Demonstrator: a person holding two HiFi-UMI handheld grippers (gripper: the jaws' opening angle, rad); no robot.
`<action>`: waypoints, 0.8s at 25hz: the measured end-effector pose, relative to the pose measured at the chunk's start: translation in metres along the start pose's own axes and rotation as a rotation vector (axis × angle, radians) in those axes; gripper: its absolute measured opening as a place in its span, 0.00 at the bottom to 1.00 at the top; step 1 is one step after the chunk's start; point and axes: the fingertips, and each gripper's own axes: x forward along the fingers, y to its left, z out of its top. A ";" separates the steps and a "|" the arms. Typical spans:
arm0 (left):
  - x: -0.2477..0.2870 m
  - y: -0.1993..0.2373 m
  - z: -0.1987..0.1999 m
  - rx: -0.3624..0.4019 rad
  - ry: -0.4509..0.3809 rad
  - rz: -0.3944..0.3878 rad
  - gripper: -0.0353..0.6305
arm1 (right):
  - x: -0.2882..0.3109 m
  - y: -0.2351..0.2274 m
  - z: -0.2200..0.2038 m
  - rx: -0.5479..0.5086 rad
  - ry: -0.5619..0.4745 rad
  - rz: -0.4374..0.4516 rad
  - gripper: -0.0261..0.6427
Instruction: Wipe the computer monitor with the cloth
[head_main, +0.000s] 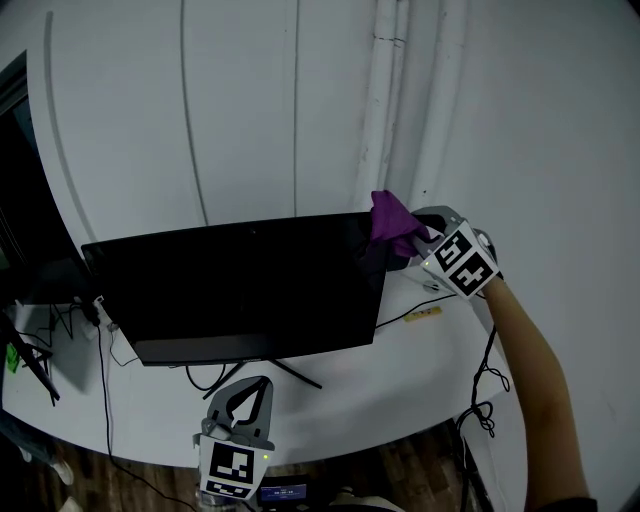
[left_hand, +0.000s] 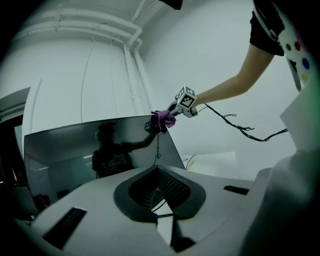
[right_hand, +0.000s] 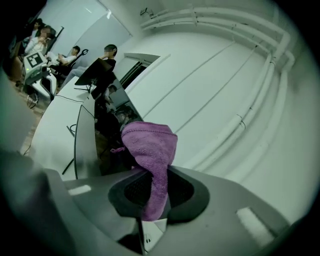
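Head view: the right gripper pinches the purple cloth in its fingers at the monitor's upper right corner, seemingly touching the glass, well placed to begin a stroke. The left gripper hangs low over the counter, fingers pressed together, empty.

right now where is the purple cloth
In the head view the purple microfibre cloth is at the right, clamped in the right gripper and held at the top right corner of the black curved computer monitor.
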 end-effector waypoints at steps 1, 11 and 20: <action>0.000 0.000 -0.001 0.000 0.001 0.004 0.06 | 0.001 0.001 -0.002 0.022 -0.009 -0.003 0.14; -0.001 0.003 -0.005 -0.001 0.016 0.049 0.06 | 0.011 0.037 -0.032 0.114 -0.041 0.040 0.14; -0.013 0.007 -0.020 -0.007 0.043 0.103 0.06 | 0.022 0.086 -0.065 0.144 -0.028 0.090 0.14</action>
